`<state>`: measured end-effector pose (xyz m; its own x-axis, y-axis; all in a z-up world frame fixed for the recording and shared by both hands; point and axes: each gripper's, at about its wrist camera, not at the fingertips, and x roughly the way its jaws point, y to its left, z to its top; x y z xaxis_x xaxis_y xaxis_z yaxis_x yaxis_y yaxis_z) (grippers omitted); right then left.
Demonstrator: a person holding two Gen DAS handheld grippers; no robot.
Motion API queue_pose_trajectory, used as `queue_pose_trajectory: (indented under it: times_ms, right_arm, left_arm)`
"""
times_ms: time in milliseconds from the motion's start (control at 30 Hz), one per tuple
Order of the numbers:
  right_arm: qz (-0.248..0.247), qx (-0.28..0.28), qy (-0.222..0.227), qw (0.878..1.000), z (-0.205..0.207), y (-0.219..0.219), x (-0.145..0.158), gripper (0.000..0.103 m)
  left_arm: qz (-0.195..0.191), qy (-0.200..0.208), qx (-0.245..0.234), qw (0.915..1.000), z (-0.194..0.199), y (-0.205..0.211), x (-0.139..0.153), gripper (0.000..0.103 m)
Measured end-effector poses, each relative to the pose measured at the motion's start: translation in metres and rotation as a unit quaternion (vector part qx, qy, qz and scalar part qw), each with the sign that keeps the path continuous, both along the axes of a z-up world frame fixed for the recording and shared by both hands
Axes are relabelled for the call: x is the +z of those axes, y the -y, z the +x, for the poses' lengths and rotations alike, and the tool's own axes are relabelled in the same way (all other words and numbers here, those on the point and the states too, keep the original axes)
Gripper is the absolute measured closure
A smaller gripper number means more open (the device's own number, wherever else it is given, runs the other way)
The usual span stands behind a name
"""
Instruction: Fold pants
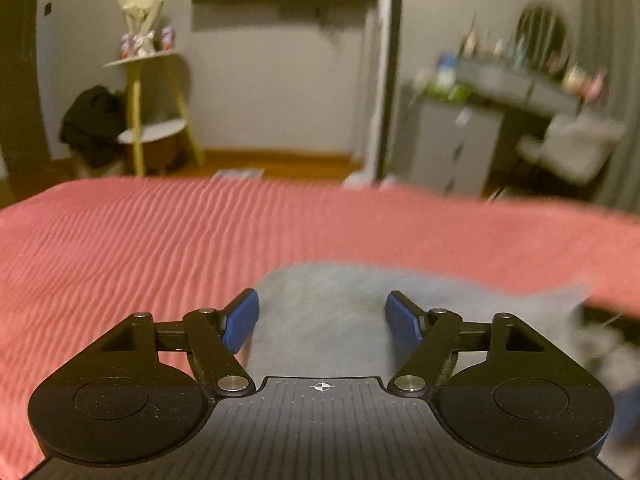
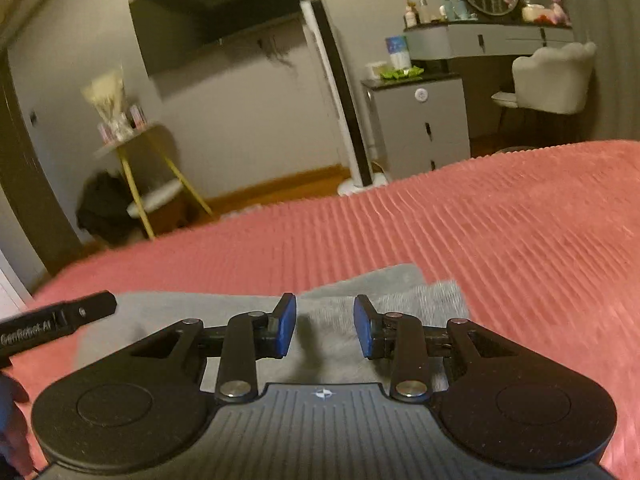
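Grey pants (image 1: 472,300) lie folded in a pile on the pink ribbed bedspread (image 1: 160,240), near its front edge. My left gripper (image 1: 322,310) hovers over them with its blue pads wide apart and nothing between them. In the right wrist view the same grey pants (image 2: 380,284) lie in layers on the bedspread (image 2: 520,240). My right gripper (image 2: 325,316) stands over them with a narrow gap between its pads, which press on no cloth. A black bar of the left gripper (image 2: 64,318) reaches in from the left edge.
Beyond the bed's far edge stand a yellow-legged side table (image 1: 156,112), a white tower fan (image 2: 340,92), a grey cabinet (image 2: 420,128) and a vanity with a white chair (image 2: 552,80). A dark screen (image 2: 216,12) hangs on the wall. Part of a hand (image 2: 10,420) shows at the lower left.
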<state>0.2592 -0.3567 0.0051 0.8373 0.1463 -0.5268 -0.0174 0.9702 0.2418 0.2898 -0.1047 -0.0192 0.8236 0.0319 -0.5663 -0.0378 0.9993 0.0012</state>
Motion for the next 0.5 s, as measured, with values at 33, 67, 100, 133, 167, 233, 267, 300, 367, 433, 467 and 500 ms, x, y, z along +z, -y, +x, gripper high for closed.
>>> queue_pose_trajectory:
  times_ms: [33,67,100,133,167,233,267,300,367,433,467,500]
  right_arm:
    - [-0.016,0.008,0.007,1.0,0.001,-0.002,-0.004,0.074]
    - [-0.034,0.018,0.017,0.999,-0.002,-0.004,-0.009,0.074]
    - [-0.043,0.027,0.021,0.998,-0.002,-0.006,-0.015,0.074]
    - [-0.046,0.032,0.024,0.998,0.0,-0.009,-0.019,0.074]
    - [-0.048,0.035,0.027,0.998,0.001,-0.01,-0.023,0.074]
    - [-0.047,0.037,0.02,0.998,0.009,-0.011,-0.027,0.074]
    - [-0.046,0.037,0.015,0.998,0.012,-0.011,-0.026,0.074]
    - [-0.047,0.037,0.011,0.998,0.013,-0.012,-0.024,0.074]
    - [-0.058,0.04,0.007,0.997,0.006,-0.014,-0.015,0.074]
    - [-0.066,0.036,0.006,0.997,-0.012,-0.014,-0.004,0.072]
    - [-0.063,0.032,0.001,0.998,-0.022,-0.013,-0.002,0.07]
    - [-0.057,0.033,-0.007,0.998,-0.033,-0.011,0.0,0.067]
  left_arm:
    - [0.009,-0.007,0.002,0.9999,0.005,-0.001,-0.012,0.014]
    - [0.002,-0.012,0.003,0.9999,0.007,-0.005,-0.021,0.013]
    - [-0.012,-0.013,0.008,0.9998,0.009,-0.009,-0.028,0.008]
    - [-0.021,-0.007,0.014,0.9996,0.008,-0.012,-0.032,0.004]
    - [-0.023,-0.004,0.014,0.9996,0.008,-0.014,-0.035,0.003]
    - [-0.025,-0.007,0.015,0.9995,0.007,-0.016,-0.035,0.002]
    - [-0.023,-0.011,0.015,0.9996,0.006,-0.017,-0.031,0.002]
    - [-0.017,-0.012,0.016,0.9997,0.001,-0.016,-0.025,0.002]
    - [-0.014,-0.014,0.019,0.9996,-0.015,-0.019,-0.014,0.002]
    - [-0.029,-0.027,0.003,0.9992,-0.04,-0.02,-0.009,0.003]
    - [-0.039,-0.028,-0.01,0.9988,-0.056,-0.021,-0.01,0.003]
    - [-0.047,-0.031,-0.023,0.9981,-0.073,-0.022,-0.013,0.003]
